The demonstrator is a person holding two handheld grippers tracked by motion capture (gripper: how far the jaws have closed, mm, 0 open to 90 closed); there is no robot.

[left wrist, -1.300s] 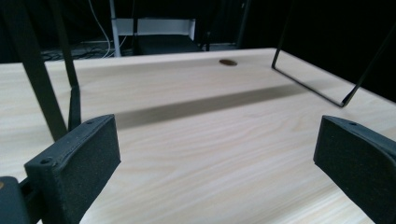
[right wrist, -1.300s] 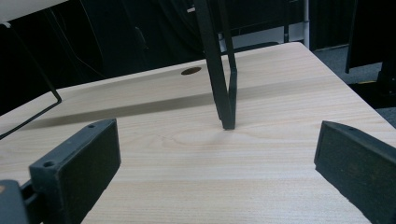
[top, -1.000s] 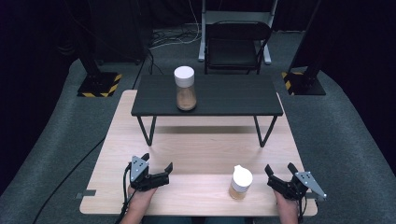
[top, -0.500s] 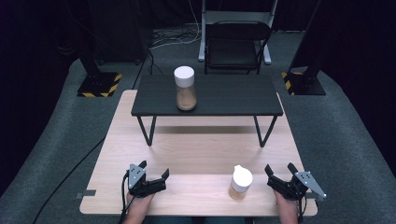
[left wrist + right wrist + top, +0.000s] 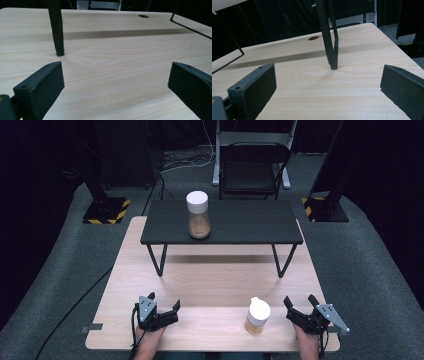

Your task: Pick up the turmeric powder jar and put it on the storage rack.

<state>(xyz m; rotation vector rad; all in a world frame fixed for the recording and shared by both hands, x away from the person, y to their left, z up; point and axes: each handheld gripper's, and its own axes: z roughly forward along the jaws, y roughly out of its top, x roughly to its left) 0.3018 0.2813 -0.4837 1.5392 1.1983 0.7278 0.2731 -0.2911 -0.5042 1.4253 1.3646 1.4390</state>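
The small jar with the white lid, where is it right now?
In the high view, the small jar stands on the wooden table near its front edge, right of middle, just left of the open right gripper.

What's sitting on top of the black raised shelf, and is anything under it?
On the black raised shelf stands one white-lidded jar of brown powder, left of centre. Under it, bare wooden table and shadow show; the strip beneath the shelf's far edge is covered.

Black claws [image 5: 165,312]; grey plates; cables
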